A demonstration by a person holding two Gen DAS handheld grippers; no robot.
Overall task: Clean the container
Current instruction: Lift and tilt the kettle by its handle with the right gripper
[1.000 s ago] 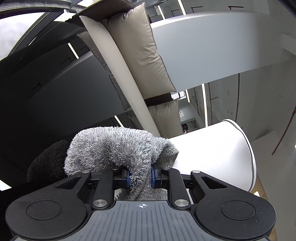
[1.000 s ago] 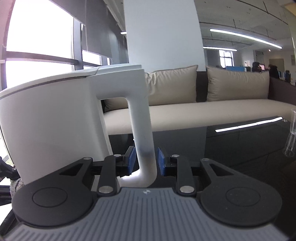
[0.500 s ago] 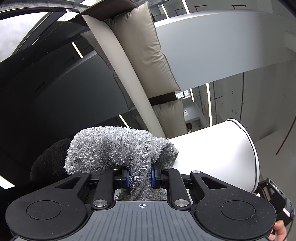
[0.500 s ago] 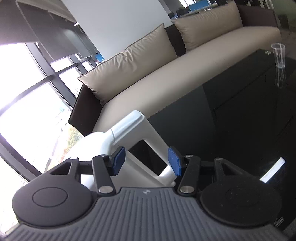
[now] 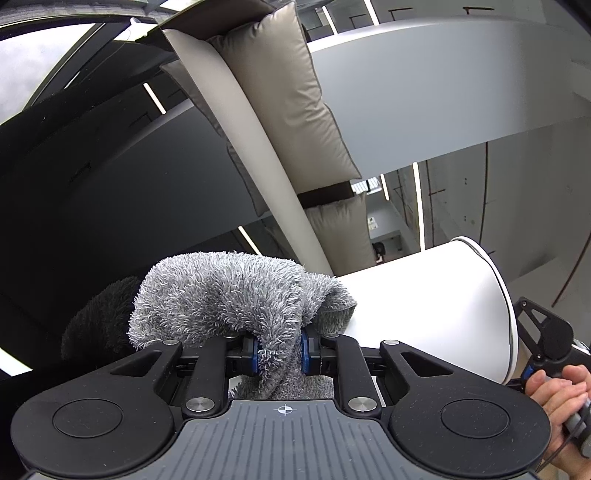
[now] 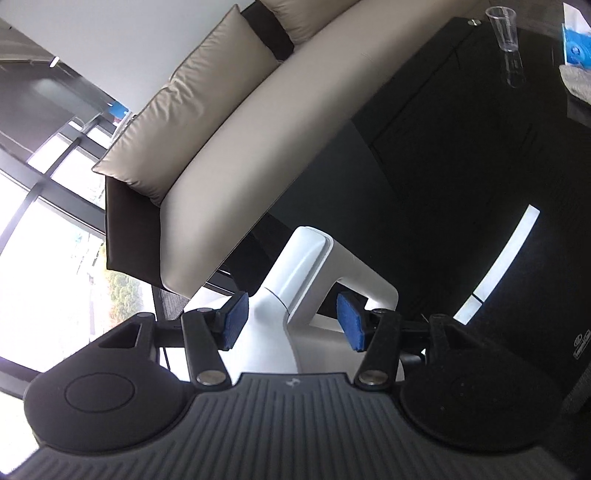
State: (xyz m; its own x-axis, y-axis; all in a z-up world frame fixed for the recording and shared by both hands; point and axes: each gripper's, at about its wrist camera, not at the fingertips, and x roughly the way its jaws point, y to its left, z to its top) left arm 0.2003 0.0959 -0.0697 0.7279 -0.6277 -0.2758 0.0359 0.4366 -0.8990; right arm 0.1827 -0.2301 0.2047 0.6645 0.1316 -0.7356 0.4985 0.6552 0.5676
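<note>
The container is a white kettle-like jug (image 5: 424, 306) standing on a glossy black table (image 5: 92, 221). My left gripper (image 5: 277, 349) is shut on a fluffy grey cloth (image 5: 221, 291), which bunches over the fingers and rests against the jug's side. In the right wrist view I look down on the jug's white handle (image 6: 347, 262). My right gripper (image 6: 291, 321) hovers above it, open. The blue pads (image 6: 349, 321) stand wide on either side of the handle and touch nothing. A hand (image 5: 557, 387) holding that gripper shows at the right edge of the left wrist view.
A beige sofa (image 6: 258, 147) with cushions runs along the table's far side, windows behind it. A clear plastic cup (image 6: 504, 26) and a blue box (image 6: 576, 48) stand at the table's (image 6: 461, 184) far end.
My right gripper has let go of the jug's handle, opened wide, risen and rolled. The hand holding it has come into the left wrist view. The left gripper and cloth have not moved.
</note>
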